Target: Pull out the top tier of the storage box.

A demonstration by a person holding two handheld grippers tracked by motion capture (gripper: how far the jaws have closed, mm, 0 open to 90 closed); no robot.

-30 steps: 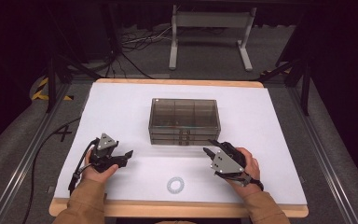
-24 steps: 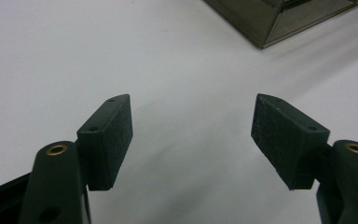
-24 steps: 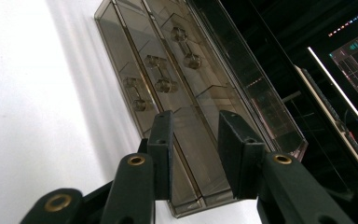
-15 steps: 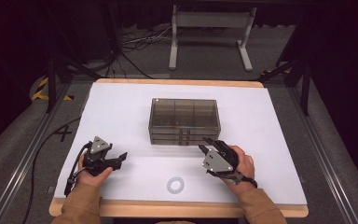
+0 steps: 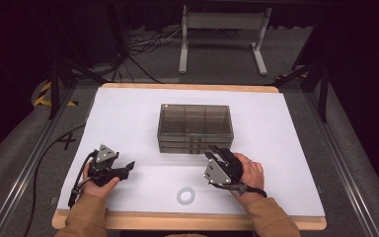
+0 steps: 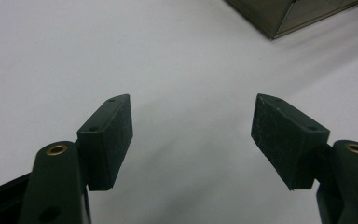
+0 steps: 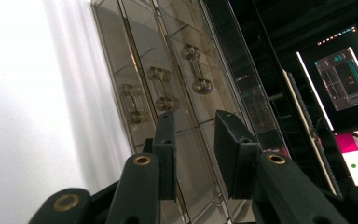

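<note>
Right gripper view looks past the right gripper (image 7: 195, 140), its jaws parted by a narrow gap with nothing between them, just in front of the smoky drawer box (image 7: 168, 88) and its three handles. From the high view, that box (image 5: 195, 127) sits mid-table; the left gripper (image 5: 127, 168), jaws spread wide and empty, rests on the white table (image 5: 128, 113) near a small ring (image 5: 186, 195).

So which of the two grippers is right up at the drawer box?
The right gripper: its part-open jaws face the drawer handles of the drawer box. The left gripper sits apart, over bare table.
</note>
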